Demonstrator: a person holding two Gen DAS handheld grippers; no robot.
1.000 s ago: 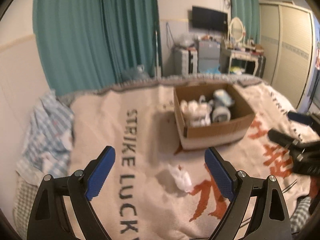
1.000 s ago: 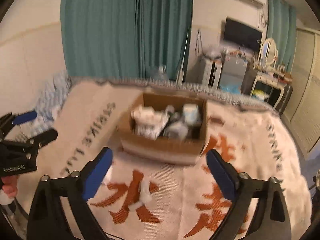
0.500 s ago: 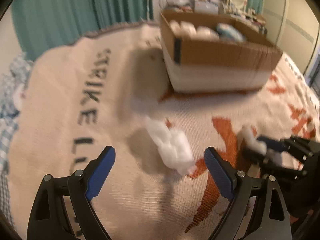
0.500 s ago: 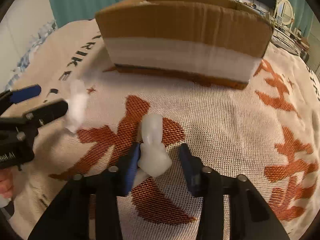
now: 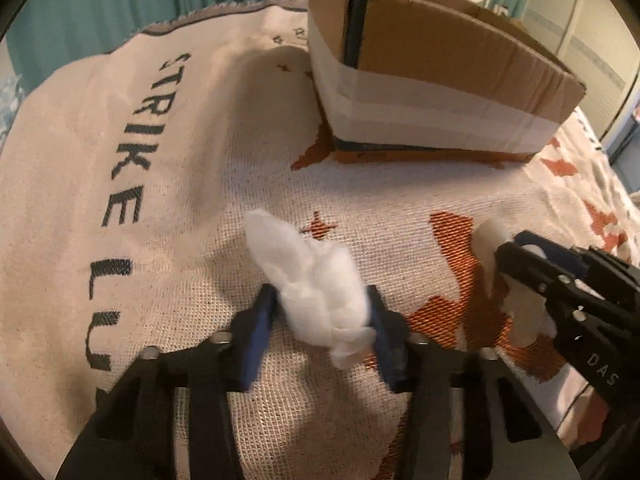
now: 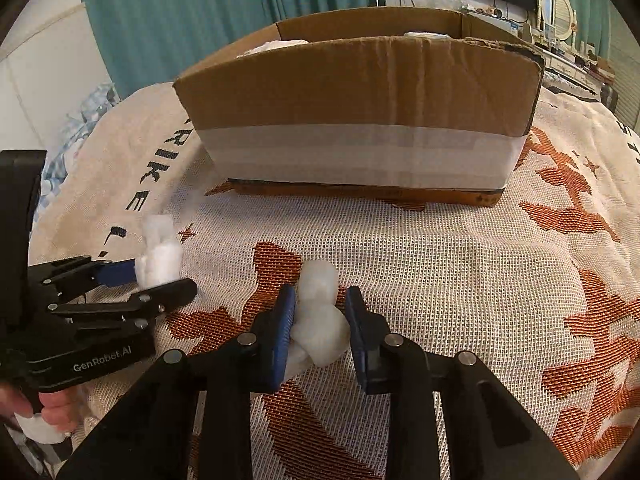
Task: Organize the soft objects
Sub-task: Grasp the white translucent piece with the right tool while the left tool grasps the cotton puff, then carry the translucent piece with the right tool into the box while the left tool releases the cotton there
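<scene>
My left gripper is shut on a fluffy white cotton wad that lies on the woven blanket. It also shows in the right wrist view, holding the wad. My right gripper is shut on a smooth white soft lump on the blanket; it shows in the left wrist view with the lump. A cardboard box with white tape stands behind both, with soft items partly visible inside.
The blanket has orange figures and black lettering. Checked cloth lies at the far left. Teal curtains hang behind the bed. A dressing table with a mirror stands at the back right.
Both grippers came down from above the bed to the blanket. The left closed on the cotton wad; the right tightened on the white lump.
</scene>
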